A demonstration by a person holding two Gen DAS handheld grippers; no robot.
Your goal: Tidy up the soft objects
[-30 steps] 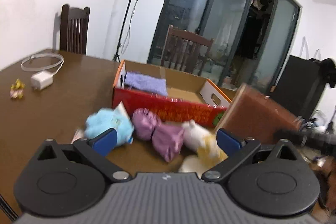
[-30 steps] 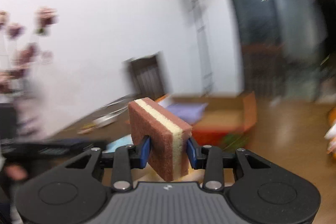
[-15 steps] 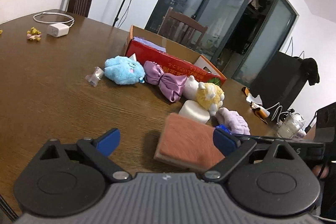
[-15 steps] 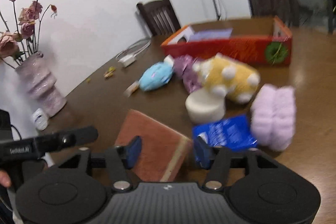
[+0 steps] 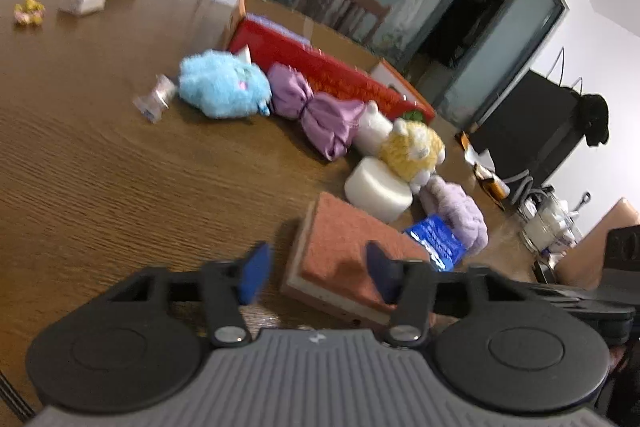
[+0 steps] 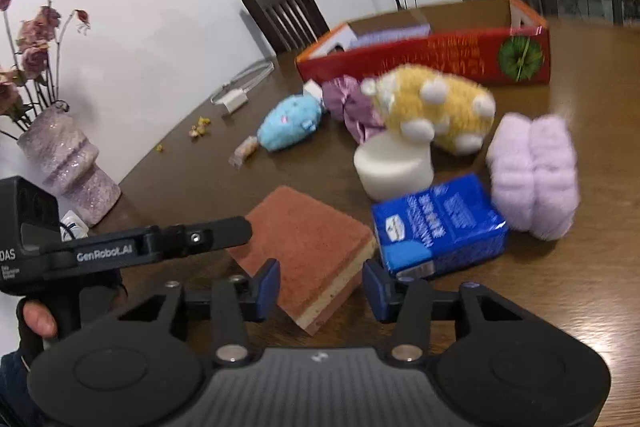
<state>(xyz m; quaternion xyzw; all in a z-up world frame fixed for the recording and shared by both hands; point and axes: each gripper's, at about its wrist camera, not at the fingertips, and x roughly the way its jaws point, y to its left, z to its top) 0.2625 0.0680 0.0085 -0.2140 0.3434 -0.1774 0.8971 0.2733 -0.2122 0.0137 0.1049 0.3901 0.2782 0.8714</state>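
On a brown wooden table (image 6: pixel 592 267), soft things lie in a loose row in front of a red cardboard box (image 6: pixel 432 61) that stands at the far side. At far left a glittery lilac vase (image 6: pixel 68 167) holds dried roses, and a white charger with its coiled cable (image 6: pixel 234 101) sits near a dark chair. Moving right along the row: a blue plush toy (image 6: pixel 290 123), a purple satin bow (image 6: pixel 352 107), a yellow-and-white plush (image 6: pixel 436 113) resting partly on a white foam cylinder (image 6: pixel 394 167), then a lilac fluffy bundle (image 6: pixel 534 169) at the right end. Nearer, a blue tissue pack (image 6: pixel 438 223) lies just beside the bundle.

The rust-coloured sponge (image 6: pixel 308 247), with its pale middle layer, lies flat on the table at the near edge, left of the tissue pack. The left gripper (image 5: pixel 316 273) hangs over it from the left, jaws closing; one blue pad is over the sponge top and the other over bare table, neither pressing on it. The right gripper (image 6: pixel 320 285) faces the sponge's near corner, which sits between its blue pads with a gap at either side; its jaws are closing too and grip nothing. A hand (image 6: pixel 36 319) grips the left tool's handle at lower left.
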